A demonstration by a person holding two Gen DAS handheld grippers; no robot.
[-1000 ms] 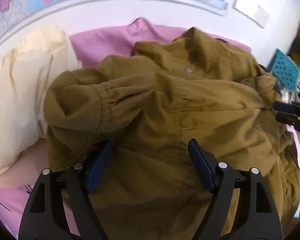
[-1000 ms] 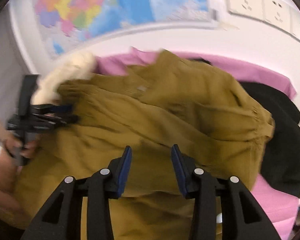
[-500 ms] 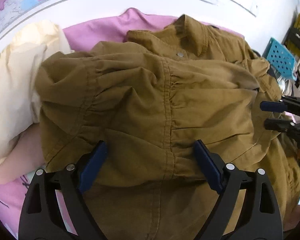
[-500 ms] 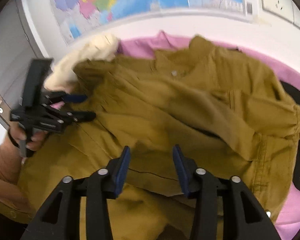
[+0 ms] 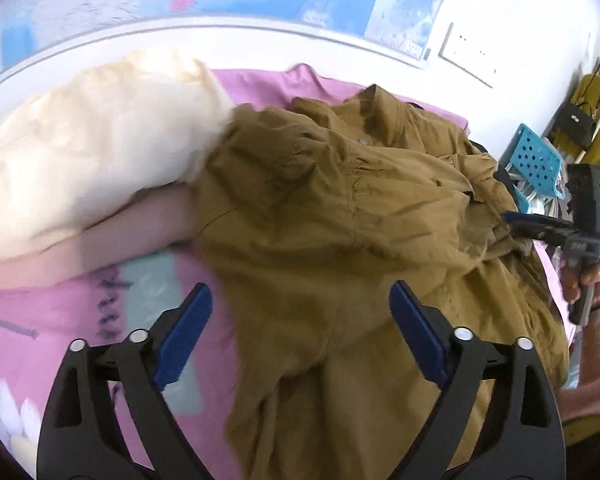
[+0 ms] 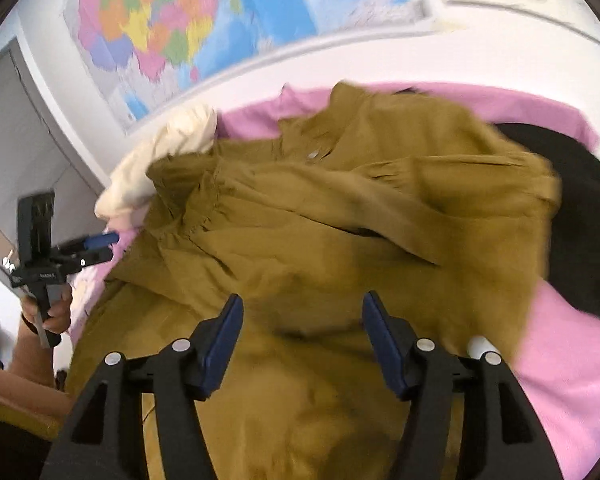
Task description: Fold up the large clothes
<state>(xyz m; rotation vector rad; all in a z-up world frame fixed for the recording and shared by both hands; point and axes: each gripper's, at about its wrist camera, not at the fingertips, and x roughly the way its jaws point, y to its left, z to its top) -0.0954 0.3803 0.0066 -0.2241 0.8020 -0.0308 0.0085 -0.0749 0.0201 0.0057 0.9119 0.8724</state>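
An olive-brown shirt (image 5: 340, 220) with a collar and snap buttons lies bunched on the pink bedsheet (image 5: 60, 320). My left gripper (image 5: 298, 296) hovers over the shirt's left edge with its jaws opening wide; cloth lies below them, but the pads do not press on it. My right gripper (image 6: 303, 300) hangs over the near middle of the shirt (image 6: 340, 220), its jaws also opening with nothing pinched. The left gripper (image 6: 88, 248) shows at the left of the right wrist view, held by a hand. At the right edge of the left wrist view the right gripper (image 5: 540, 224) reaches the shirt's edge.
A cream pillow (image 5: 92, 152) lies left of the shirt, against the wall. A black garment (image 6: 572, 208) lies on the sheet to the right. A blue perforated plastic piece (image 5: 538, 160) stands beyond the bed's right side. A wall map (image 6: 180, 20) hangs above.
My left gripper has slid left, from over the shirt's middle to its left edge, and spread wider. The right gripper's jaws have widened. The shirt lies flatter.
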